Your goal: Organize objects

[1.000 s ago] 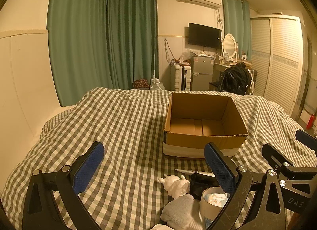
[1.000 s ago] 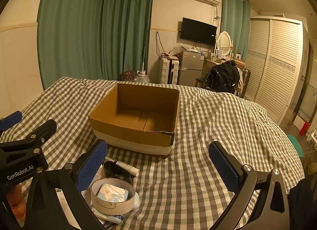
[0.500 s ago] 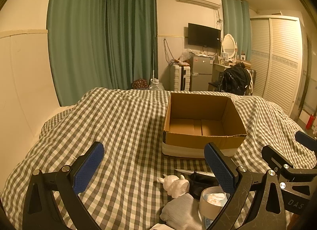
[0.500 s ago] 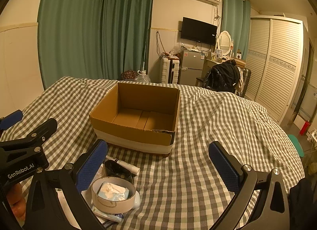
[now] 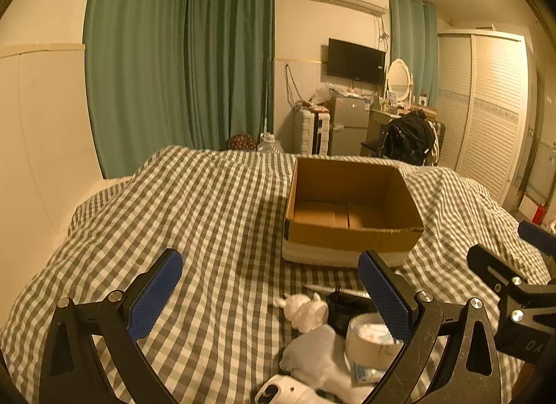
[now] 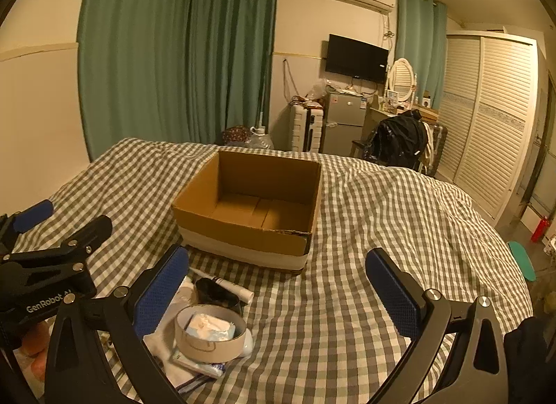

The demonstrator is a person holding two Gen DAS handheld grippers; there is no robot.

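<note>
Cardboard box point(image 5: 351, 219) on bed point(image 5: 208, 216) | tape roll point(image 6: 208, 332) near box | I see left gripper point(image 5: 274, 296), right gripper point(image 6: 281, 289) jaws spread, empty

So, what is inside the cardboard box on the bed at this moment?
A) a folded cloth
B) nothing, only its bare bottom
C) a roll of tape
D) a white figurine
B: the box shows only its bare brown bottom, while the tape roll and the figurine lie on the bed in front of it.
</note>
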